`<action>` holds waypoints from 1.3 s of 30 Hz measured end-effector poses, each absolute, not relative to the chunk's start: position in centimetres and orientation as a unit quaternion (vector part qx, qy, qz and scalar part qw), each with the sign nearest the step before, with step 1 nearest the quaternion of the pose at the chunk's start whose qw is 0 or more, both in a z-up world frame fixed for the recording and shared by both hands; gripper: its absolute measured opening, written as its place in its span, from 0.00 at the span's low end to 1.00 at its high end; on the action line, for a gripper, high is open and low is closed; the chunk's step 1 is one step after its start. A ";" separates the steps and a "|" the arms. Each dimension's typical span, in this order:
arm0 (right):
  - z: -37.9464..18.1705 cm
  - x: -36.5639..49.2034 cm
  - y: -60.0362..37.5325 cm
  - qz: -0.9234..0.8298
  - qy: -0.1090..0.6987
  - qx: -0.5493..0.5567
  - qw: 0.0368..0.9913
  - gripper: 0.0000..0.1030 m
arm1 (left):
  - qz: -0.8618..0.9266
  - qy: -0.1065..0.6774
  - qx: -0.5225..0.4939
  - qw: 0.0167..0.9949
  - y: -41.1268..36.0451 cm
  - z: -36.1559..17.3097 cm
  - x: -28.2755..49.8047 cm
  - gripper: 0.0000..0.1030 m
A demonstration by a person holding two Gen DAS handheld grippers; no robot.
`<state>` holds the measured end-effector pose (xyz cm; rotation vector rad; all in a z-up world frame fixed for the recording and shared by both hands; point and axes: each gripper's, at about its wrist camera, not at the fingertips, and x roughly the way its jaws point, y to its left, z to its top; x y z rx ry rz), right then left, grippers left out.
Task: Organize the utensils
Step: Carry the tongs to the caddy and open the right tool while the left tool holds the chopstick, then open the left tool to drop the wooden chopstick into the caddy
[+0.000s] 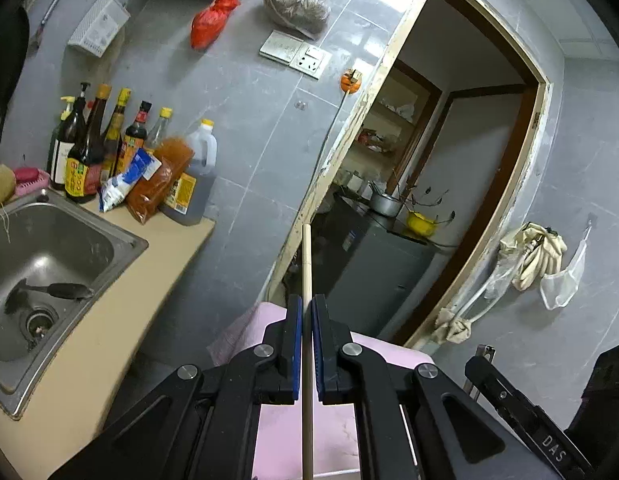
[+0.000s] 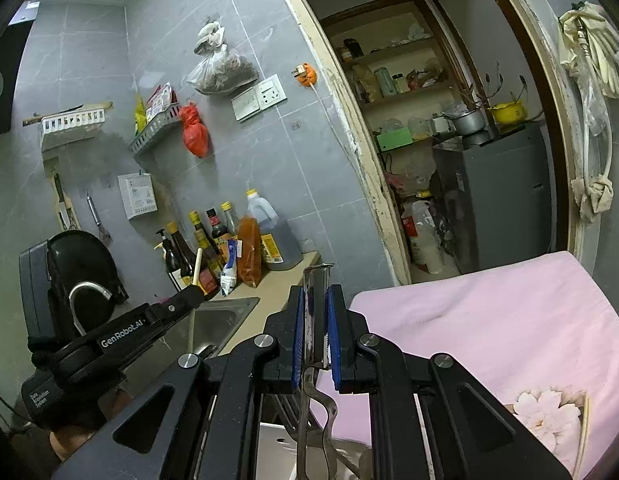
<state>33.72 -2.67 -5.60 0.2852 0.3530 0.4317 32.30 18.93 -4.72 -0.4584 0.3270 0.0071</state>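
One thin wooden stick [image 1: 306, 264] sits clamped in the left gripper [image 1: 307, 312], jaws nearly closed on it, its tip raised toward the doorway. Held so narrowly, it could pivot or slide out, and the sink [image 1: 121, 240] and bottles [image 1: 93, 152] lie near on the desk.

From the right wrist, the right gripper [image 2: 317, 304] pinches metal tongs [image 2: 315, 280] beside the pink cloth [image 2: 489, 320]; their loose lower end could snag, I judge.
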 end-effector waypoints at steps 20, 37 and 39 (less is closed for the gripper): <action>-6.7 32.1 -2.8 0.223 0.192 0.118 0.948 0.11 | 0.007 0.175 -0.178 0.968 17.8 -6.2 30.0 0.05; -2.3 27.4 -6.3 0.179 0.170 0.114 0.962 0.70 | -0.026 0.222 -0.169 0.960 18.0 -3.7 26.3 0.50; -1.5 26.6 -7.2 0.166 0.164 0.108 0.966 0.74 | -0.025 0.216 -0.170 0.961 17.7 -2.9 25.8 0.64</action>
